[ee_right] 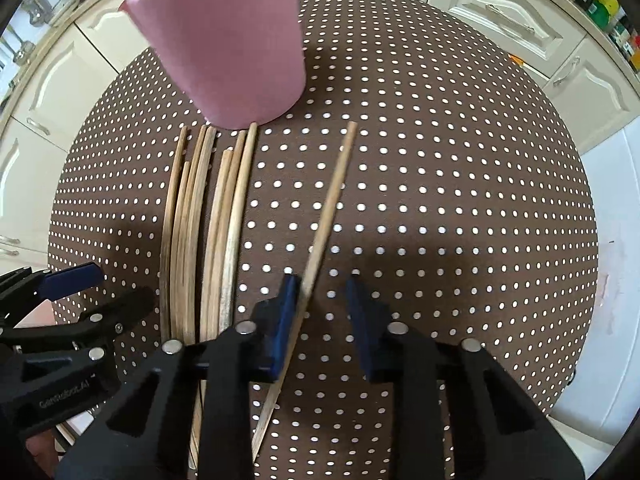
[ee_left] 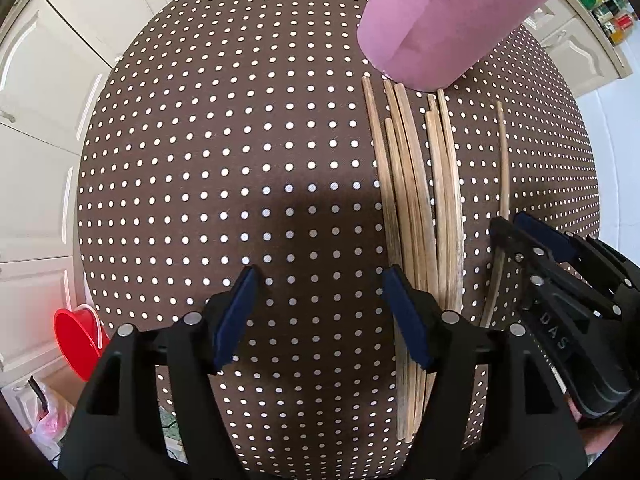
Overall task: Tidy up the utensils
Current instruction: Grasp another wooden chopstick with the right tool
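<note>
Several wooden chopsticks (ee_left: 416, 208) lie side by side on the brown polka-dot table (ee_left: 220, 160), in front of a pink cup (ee_left: 444, 20). They also show in the right wrist view (ee_right: 208, 224), below the cup (ee_right: 228, 48). One chopstick (ee_right: 328, 216) lies apart to the right, passing between my right gripper's (ee_right: 322, 316) open jaws, next to the left pad. My left gripper (ee_left: 320, 312) is open and empty, its right finger over the bundle's near ends. The right gripper also shows in the left wrist view (ee_left: 532, 236).
White cabinets (ee_left: 44, 92) surround the round table. A red bucket (ee_left: 78, 340) and a plastic bag (ee_left: 48, 420) sit on the floor at the left. Shelves with bottles (ee_right: 608, 4) stand at the far right.
</note>
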`<state>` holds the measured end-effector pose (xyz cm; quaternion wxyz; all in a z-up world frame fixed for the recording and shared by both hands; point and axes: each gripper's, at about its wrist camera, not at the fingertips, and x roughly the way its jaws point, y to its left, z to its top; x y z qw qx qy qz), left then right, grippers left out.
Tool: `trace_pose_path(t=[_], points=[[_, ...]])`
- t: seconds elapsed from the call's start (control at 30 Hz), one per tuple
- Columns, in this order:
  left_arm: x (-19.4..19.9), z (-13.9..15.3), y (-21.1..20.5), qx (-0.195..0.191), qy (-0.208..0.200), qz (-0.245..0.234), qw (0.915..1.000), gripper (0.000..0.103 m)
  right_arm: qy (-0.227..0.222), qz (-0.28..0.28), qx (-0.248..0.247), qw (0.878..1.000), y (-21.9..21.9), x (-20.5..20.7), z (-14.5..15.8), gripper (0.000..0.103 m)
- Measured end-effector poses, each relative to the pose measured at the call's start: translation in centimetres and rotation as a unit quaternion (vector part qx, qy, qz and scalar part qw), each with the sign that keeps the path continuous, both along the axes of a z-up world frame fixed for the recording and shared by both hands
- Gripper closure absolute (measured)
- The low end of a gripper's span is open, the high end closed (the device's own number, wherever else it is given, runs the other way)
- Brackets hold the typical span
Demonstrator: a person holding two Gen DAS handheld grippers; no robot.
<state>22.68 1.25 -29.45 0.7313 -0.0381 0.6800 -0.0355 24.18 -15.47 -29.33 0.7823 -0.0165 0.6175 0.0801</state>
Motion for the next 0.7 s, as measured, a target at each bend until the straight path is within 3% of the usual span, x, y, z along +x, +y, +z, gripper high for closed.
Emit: trace_pose_path(t=[0.17,0.4,0.5,0.7], points=[[1.1,0.0,-0.9,-0.011,0.007,0.006,0.9999,0.035,0.005,-0.017,0.049,0.999,-3.5,0.5,-0.2,0.094],[2.7,-0.5,-3.4,0.012,0.007,0.003,0.9999,0.027,0.000,-0.018,0.058,0.998,-5.3,0.5,0.0,0.095],[3.2,-0.7,-3.5,0.018,0.011,0.013,0.9997,0.026,0.000,-0.023,0.068,0.997,-5.3,0.6,-0.8,0.095],[3.9,-0.9,-4.3,0.029,0.025,0.028,0.9989,0.025,-0.002,-0.028,0.075,0.997,-5.1,-0.7,0.6,0.095]])
